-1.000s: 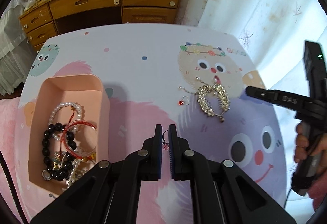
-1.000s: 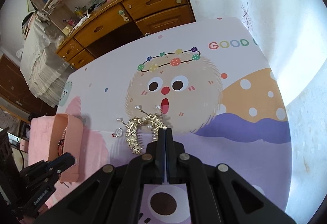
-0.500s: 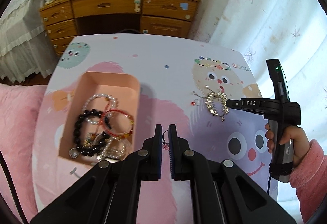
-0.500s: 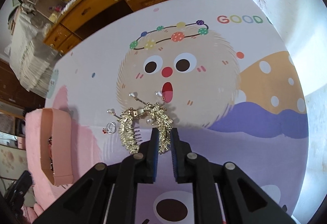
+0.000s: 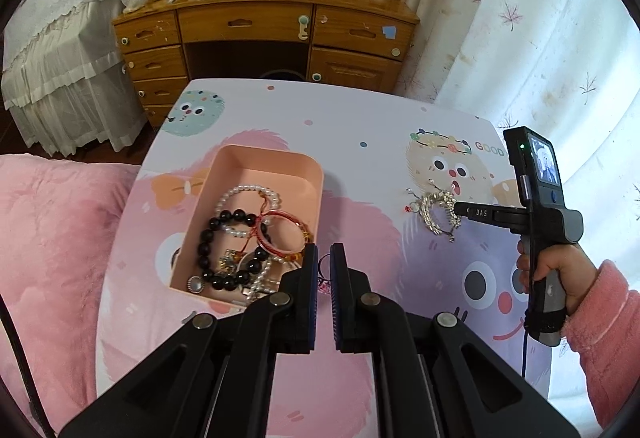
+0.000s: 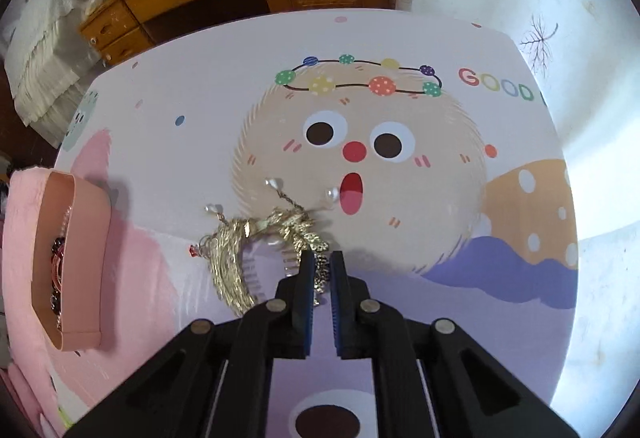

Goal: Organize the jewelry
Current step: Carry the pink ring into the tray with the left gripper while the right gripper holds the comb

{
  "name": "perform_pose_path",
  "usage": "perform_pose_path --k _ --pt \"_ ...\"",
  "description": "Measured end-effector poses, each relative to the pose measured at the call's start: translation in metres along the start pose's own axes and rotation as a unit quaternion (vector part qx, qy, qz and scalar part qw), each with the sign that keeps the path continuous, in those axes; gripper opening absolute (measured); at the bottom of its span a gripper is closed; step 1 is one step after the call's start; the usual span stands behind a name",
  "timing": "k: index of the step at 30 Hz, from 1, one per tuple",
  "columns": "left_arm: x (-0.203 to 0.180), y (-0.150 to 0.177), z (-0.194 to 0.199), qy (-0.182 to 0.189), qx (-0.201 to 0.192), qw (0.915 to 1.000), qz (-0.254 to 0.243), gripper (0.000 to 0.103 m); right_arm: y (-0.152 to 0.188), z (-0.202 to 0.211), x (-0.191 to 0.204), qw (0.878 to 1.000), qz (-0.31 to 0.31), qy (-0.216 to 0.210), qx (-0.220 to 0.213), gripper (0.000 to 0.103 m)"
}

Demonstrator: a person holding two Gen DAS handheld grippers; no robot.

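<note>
My left gripper (image 5: 324,254) is shut on a thin dark ring with a small pink charm (image 5: 322,280), held high beside the near right corner of the pink box (image 5: 262,158). The box holds pearl, black bead and red bracelets (image 5: 244,234). My right gripper (image 6: 322,262) is slightly open, its fingers on either side of one arm of the gold leaf hair comb (image 6: 236,262) that lies on the table. The comb also shows in the left wrist view (image 5: 438,212), with the right gripper's tip touching it. A small silver ring with a red stone (image 5: 412,207) lies just left of the comb.
The table wears a cartoon-print cloth (image 6: 360,142). A pink quilt (image 5: 52,238) lies at the table's left side. A wooden desk with drawers (image 5: 256,34) stands behind the table, and a white curtain (image 5: 540,38) hangs to the right.
The left gripper has risen and pulled back with the ring, so the box now looks farther off. The right gripper has opened from shut and moved forward onto the comb's arm.
</note>
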State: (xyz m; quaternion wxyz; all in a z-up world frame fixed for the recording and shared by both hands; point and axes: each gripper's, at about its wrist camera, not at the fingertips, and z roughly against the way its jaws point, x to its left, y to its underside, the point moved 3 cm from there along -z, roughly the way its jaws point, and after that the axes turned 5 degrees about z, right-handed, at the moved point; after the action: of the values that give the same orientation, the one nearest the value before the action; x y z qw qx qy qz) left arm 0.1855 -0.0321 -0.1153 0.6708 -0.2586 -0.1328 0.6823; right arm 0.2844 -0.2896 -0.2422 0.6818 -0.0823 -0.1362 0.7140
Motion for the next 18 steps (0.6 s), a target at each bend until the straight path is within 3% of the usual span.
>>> perform_pose_path --k 3,8,12,18 --pt "0.004 0.002 0.007 -0.002 -0.004 1.0 0.0 0.004 0.003 0.003 0.009 1.0 0.025 0.015 -0.004 0.006" --pt "0.013 0.002 0.016 -0.002 -0.013 0.9999 0.002 0.004 0.007 0.021 0.019 1.0 0.024 -0.001 -0.018 0.0" --pt "0.021 0.004 0.022 0.001 -0.018 0.9998 0.002 0.004 0.007 0.047 0.024 0.999 0.01 -0.024 -0.047 0.0" --pt "0.037 0.002 0.028 0.014 -0.022 0.9997 -0.002 0.004 0.008 0.065 0.037 0.997 0.015 -0.054 -0.057 0.0"
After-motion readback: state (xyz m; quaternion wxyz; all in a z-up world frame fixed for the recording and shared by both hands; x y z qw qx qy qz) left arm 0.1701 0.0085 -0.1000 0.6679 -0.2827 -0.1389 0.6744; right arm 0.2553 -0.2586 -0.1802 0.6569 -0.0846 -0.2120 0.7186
